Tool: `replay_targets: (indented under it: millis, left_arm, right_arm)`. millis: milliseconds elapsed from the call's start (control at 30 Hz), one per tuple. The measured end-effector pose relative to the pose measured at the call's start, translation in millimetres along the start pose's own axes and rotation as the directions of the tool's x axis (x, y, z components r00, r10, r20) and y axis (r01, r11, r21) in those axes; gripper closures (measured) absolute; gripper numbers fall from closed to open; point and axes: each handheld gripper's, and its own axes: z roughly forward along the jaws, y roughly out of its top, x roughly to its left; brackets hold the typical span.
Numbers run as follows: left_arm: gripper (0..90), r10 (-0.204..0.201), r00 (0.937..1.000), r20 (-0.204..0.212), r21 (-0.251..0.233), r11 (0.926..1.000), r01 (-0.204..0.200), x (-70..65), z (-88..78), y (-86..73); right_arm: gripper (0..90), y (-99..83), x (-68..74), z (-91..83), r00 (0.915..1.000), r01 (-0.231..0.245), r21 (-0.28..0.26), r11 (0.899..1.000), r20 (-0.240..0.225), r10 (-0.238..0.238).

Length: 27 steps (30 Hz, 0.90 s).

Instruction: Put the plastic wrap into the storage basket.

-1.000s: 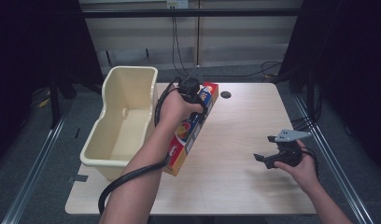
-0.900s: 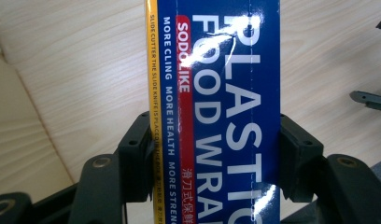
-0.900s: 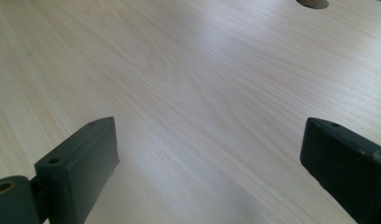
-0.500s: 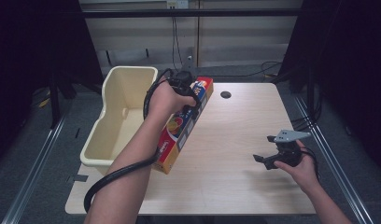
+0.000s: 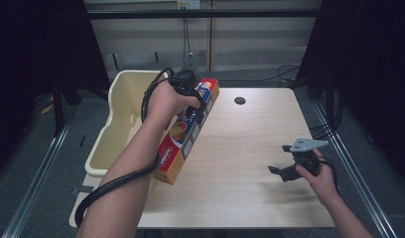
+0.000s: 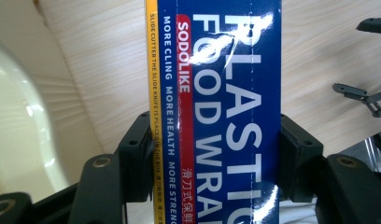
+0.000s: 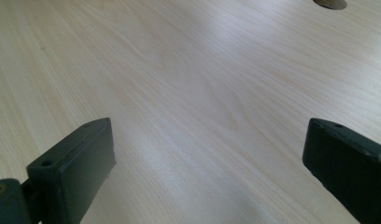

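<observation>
A long box of plastic food wrap [image 5: 182, 145], blue with red and orange ends, hangs tilted over the table's left edge. My left gripper [image 5: 191, 93] is shut on its upper far end. In the left gripper view the jaws press both sides of the box [image 6: 226, 112], with its blue printed face running up between them. My right gripper [image 5: 278, 171] hovers low over the table's right front part. It stands open, and between its jaws lies bare wood [image 7: 202, 70].
A cream plastic bin [image 5: 122, 111] stands against the left side of the wooden table [image 5: 240, 144], right beside the box. A round cable hole [image 5: 239, 100] sits near the far edge. Dark curtains and metal rails surround the table.
My left gripper has lifted the box's far end and carried it left toward the bin. The right gripper has stayed put.
</observation>
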Motion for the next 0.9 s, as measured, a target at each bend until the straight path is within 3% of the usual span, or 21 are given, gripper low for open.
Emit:
replay_targets:
  millis: [300,367,900]
  left_arm:
    - [40.7,-0.033,0.9993,-0.017,-0.015,0.9994,0.032,12.2,-13.1,-4.3]
    - [40.6,-0.039,0.999,-0.023,-0.019,0.9991,0.039,16.6,-16.5,-6.4]
    - [40.7,-0.091,0.9948,-0.046,-0.032,0.9954,0.09,38.2,-35.3,-16.8]
  right_arm:
    - [2.0,0.2,-0.9,-1.2,0.9997,-0.001,-0.012,1.0,0.023,0.002]
    - [2.0,0.2,-0.5,-0.7,1.0,-0.002,-0.01,1.0,0.005,0.002]
    - [2.0,0.8,1.4,1.5,1.0,-0.001,0.01,1.0,-0.007,0.001]
